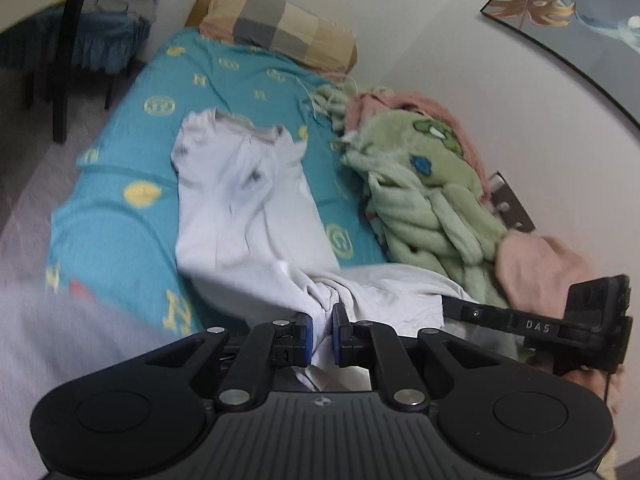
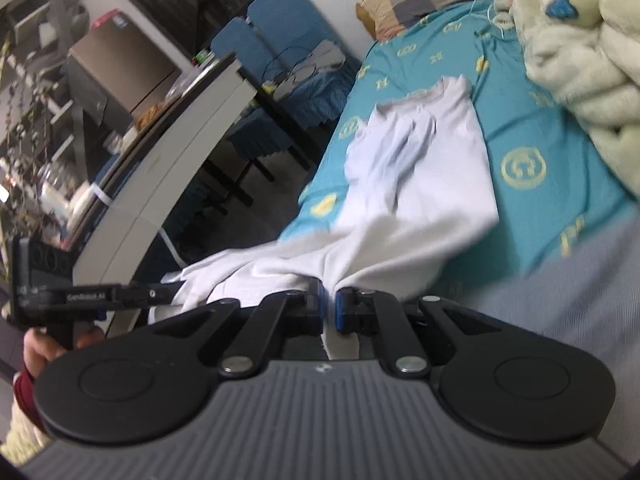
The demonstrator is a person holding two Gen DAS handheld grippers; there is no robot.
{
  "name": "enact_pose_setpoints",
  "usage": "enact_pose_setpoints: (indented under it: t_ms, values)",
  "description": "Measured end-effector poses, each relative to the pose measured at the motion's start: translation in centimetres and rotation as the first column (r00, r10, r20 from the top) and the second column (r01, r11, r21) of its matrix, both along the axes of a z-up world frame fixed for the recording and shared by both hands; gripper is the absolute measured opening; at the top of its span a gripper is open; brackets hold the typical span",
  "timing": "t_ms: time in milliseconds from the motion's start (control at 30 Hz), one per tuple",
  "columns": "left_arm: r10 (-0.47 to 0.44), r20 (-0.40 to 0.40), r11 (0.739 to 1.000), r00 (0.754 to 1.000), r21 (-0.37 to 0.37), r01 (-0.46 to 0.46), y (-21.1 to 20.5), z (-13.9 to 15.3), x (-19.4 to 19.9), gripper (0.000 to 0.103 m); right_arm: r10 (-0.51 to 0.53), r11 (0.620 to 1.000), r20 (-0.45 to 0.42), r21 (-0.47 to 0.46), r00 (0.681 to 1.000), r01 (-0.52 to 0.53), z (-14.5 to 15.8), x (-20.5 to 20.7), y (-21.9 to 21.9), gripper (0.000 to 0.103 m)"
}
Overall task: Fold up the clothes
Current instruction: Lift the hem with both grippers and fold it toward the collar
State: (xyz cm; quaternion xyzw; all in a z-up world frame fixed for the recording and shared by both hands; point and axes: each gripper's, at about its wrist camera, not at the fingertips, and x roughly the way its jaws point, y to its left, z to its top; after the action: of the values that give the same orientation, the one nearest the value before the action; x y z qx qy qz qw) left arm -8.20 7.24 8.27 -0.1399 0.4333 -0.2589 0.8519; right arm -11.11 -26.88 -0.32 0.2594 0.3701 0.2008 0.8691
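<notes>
White cloth is pinched in both grippers. The left gripper (image 1: 323, 330) has its blue pads (image 1: 306, 334) squeezed onto a bunched edge of the white shirt (image 1: 244, 208), with only the cloth between them. The right gripper (image 2: 328, 312) is squeezed onto the same shirt (image 2: 424, 184) the same way, and a strip of cloth hangs down between its blue pads (image 2: 318, 306). In each view the other gripper shows at the side, close by, with a hand (image 2: 40, 350) on its handle in the right view.

From the grippers the shirt runs away across the bed. Its near end is lifted and stretched tight. Its far end lies flat on the blue-green sheet (image 1: 120, 200) with yellow signs on it. The far end looks like the neck of the shirt, but the picture is blurry there, so it is hard to be sure.

Beside the shirt, next to the wall, lies a heap of soft green blanket (image 1: 424, 184) with some pink cloth (image 1: 536, 268) mixed in. It is near the shirt but not touching its flat part.

Farther off, at the head of the bed, sits a checked pillow (image 1: 280, 28). Past the other side of the bed stand a table (image 2: 168, 160) and blue chairs (image 2: 276, 36). A picture of gold leaves (image 1: 560, 12) hangs on the wall.
</notes>
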Motion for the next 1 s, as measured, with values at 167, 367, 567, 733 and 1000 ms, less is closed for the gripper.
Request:
enact_pose_setpoints:
  t_ms: [167, 367, 567, 733, 1000]
  values:
    - [0.039, 0.073, 0.995, 0.997, 0.084, -0.045, -3.2, 0.6, 8.8, 0.010, -0.062, 0.998, -0.016, -0.012, 0.998, 0.062, 0.1, 9.3, -0.5, 0.009]
    - [0.066, 0.097, 0.981, 0.993, 0.174, -0.082, -6.0, -3.6, 20.0, 0.010, -0.137, 0.991, -0.079, 0.003, 0.987, 0.137, -4.0, 20.5, -1.7, 0.009]
    - [0.090, 0.058, 0.968, 0.994, 0.232, -0.101, -7.4, -11.5, 29.1, 0.010, -0.178, 0.981, -0.175, 0.043, 0.968, 0.189, -11.0, 28.6, -3.6, 0.009]
    - [0.098, -0.008, 0.959, 0.995, 0.267, -0.092, -7.6, -17.5, 33.2, 0.011, -0.182, 0.983, -0.230, -0.003, 0.956, 0.186, -15.3, 32.6, -3.7, 0.009]
    - [0.062, 0.039, 0.940, 0.997, 0.333, -0.072, -9.2, -18.4, 32.2, 0.014, -0.182, 0.980, -0.217, -0.118, 0.959, 0.159, -16.2, 33.6, -2.3, 0.010]
